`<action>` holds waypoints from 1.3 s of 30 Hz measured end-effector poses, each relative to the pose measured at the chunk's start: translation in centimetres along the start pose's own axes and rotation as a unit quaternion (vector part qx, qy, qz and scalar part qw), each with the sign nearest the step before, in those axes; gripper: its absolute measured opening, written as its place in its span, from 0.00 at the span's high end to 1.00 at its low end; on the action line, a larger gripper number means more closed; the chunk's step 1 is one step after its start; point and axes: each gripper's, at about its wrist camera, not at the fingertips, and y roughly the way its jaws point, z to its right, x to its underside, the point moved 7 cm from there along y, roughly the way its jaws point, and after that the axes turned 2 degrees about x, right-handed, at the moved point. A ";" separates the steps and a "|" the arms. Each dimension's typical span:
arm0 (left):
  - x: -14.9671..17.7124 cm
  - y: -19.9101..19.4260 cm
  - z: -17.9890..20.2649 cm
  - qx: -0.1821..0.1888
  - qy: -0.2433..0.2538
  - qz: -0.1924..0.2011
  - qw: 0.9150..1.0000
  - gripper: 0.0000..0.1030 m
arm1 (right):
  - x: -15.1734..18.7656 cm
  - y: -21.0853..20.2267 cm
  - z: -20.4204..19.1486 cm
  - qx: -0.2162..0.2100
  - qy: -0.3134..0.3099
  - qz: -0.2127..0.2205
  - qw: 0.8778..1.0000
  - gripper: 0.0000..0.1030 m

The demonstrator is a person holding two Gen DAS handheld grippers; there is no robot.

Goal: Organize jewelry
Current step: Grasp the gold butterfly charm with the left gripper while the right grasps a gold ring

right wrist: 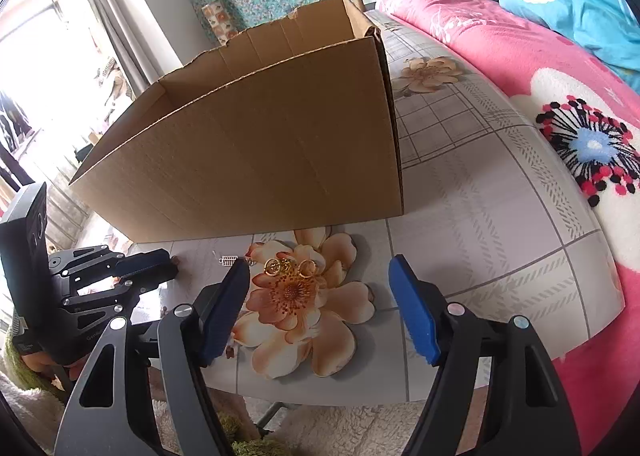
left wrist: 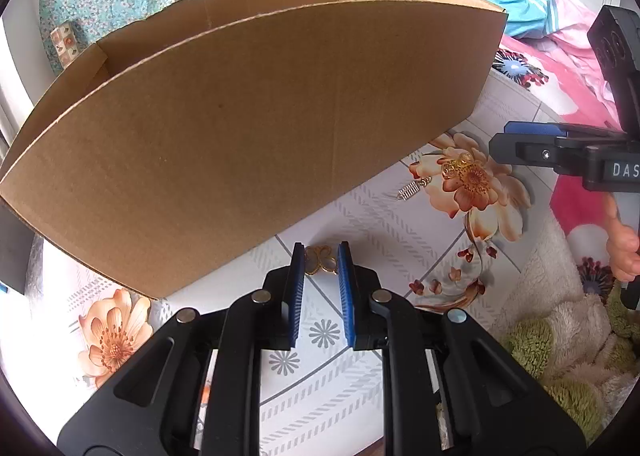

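On the flower-print tablecloth lies a gold butterfly-shaped piece. My left gripper has both blue pads pressed against its sides. Further right a gold pair of ring earrings rests on a printed flower, with a small silver coil earring beside it. In the right wrist view my right gripper stands open over that flower. The gold ring earrings lie between its fingertips, untouched, and the silver coil lies just outside the left finger. The left gripper shows at the far left; its catch is hidden there.
A big open cardboard box stands on the table just behind the jewelry. A pink flowered blanket and blue clothes cover the bed at right. A fluffy rug lies below the table's near edge.
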 end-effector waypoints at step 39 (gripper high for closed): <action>1.3 -1.0 1.4 0.027 -0.022 0.028 0.999 0.85 | -0.3 2.8 -2.6 0.056 -0.138 -0.062 0.987 0.88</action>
